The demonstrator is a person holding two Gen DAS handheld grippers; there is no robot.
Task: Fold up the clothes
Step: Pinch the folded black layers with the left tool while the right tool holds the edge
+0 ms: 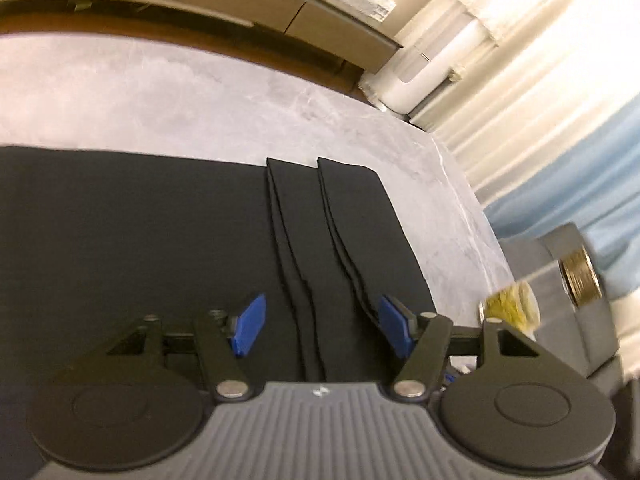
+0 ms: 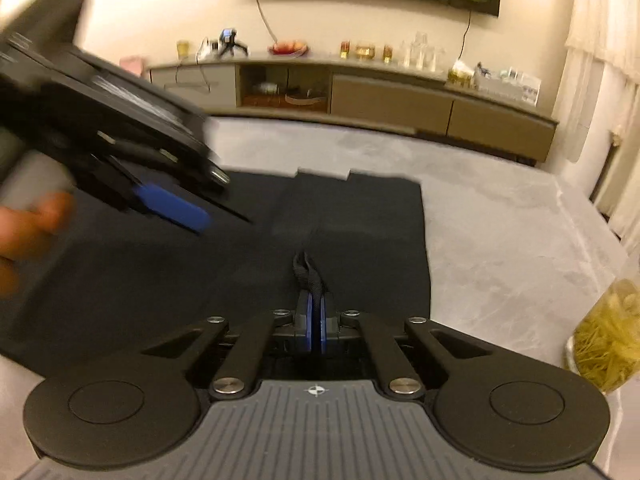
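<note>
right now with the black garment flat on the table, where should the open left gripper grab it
Take the near hem of the black garment, level with where the right gripper is already shut on a pinched-up bit of cloth. The fabric lies flat, so the left gripper should probably come in low from the near side, one finger sliding under the edge.

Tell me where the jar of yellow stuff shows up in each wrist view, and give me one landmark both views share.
Left wrist view: the jar sits at the right edge, blurred, beside the black garment, just above the gripper's right linkage.
Right wrist view: the jar is at the far right edge, standing on the grey surface.
Shared landmark: the long sideboard along the back wall.
</note>
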